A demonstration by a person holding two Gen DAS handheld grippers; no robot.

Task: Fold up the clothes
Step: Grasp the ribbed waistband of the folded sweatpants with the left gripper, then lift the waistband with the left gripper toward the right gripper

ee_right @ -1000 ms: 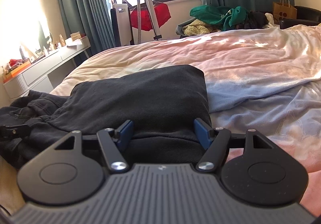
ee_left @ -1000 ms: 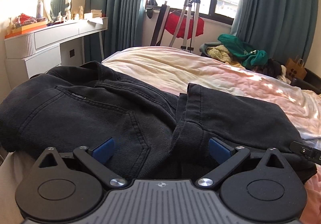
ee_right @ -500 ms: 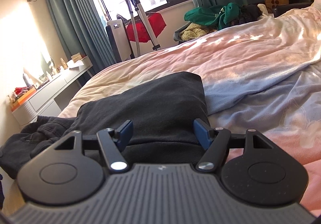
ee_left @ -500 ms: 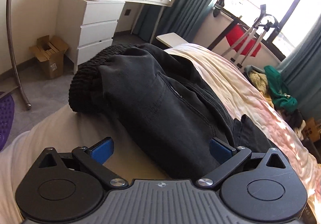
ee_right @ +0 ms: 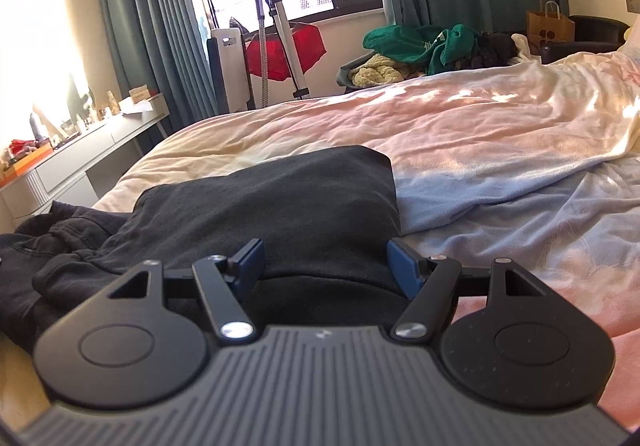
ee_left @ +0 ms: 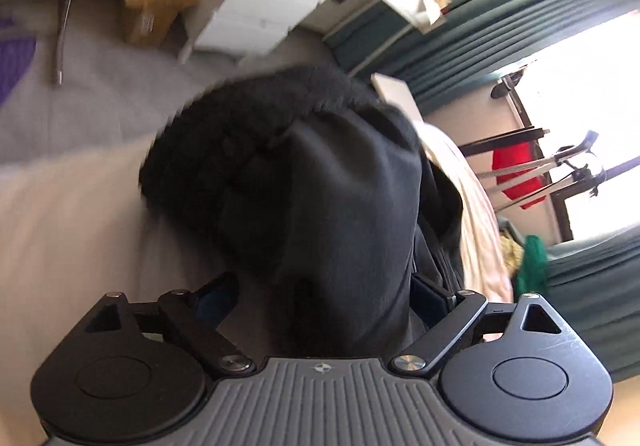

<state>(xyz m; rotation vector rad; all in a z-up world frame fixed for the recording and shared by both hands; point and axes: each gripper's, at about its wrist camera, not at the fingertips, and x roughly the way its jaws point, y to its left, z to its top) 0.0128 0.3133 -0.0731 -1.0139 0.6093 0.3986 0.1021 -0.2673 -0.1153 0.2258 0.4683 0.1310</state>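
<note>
Black jeans (ee_right: 280,202) lie folded on the bed (ee_right: 460,134) near its left front edge. My right gripper (ee_right: 326,260) is open with its blue pads on either side of the folded leg end, low over it. In the left wrist view the picture is blurred and tilted. The jeans (ee_left: 340,198) bulge between the open pads of my left gripper (ee_left: 322,292), and a black knitted garment (ee_left: 224,134) lies beyond them at the bed's edge.
A white dresser (ee_left: 280,2) and a cardboard box (ee_left: 154,0) stand on the grey floor left of the bed. By the window are a red garment on a stand (ee_right: 284,46), a pile of green and yellow clothes (ee_right: 416,46) and a paper bag (ee_right: 550,24).
My left gripper has swung left and rolled, from facing across the bed to facing the bed's edge and the floor. My right gripper has lifted slightly and stays over the folded leg.
</note>
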